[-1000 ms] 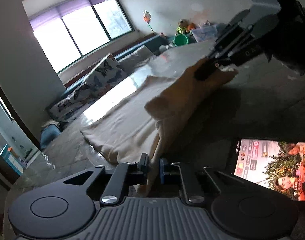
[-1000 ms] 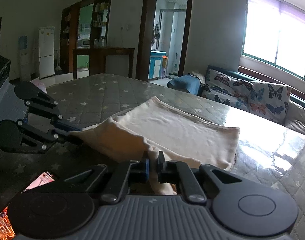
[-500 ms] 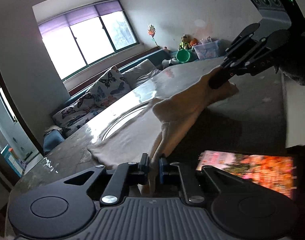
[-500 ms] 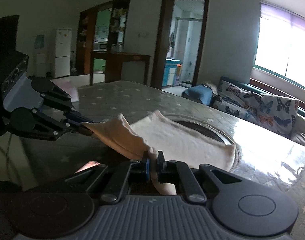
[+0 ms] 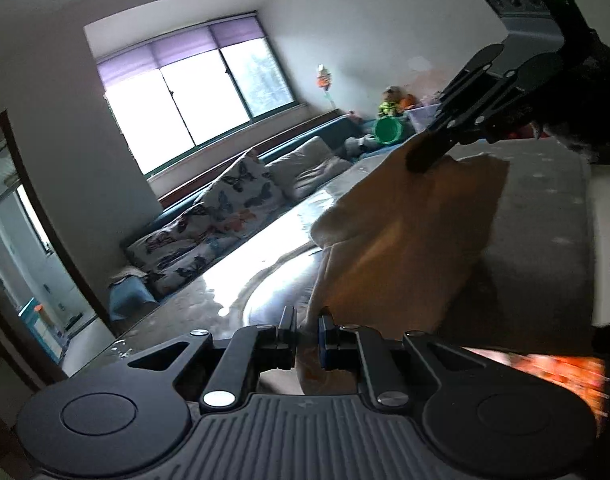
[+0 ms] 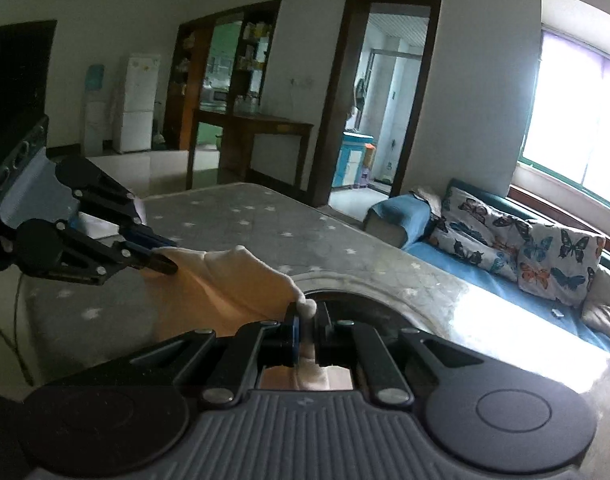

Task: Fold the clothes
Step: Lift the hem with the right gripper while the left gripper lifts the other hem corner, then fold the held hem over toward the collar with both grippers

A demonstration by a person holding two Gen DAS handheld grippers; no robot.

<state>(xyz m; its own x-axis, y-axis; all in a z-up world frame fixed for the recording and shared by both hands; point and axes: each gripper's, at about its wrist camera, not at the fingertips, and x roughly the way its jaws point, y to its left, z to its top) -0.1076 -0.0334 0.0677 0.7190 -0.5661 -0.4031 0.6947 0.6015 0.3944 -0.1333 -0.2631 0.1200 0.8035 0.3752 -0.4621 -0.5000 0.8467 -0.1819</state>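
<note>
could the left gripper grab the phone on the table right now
Probably not. The left gripper has its jaws shut on the beige cloth, lifted with the right gripper, so it isn't free; the phone lies beside it.

Each gripper has a dark grey ribbed body flanked by two round black discs, with black linkage arms fastened by silver screws. The left gripper (image 5: 307, 328) and right gripper (image 6: 305, 328) carry blue-edged pads. A grey camera block with a green light tops the right gripper.
</note>
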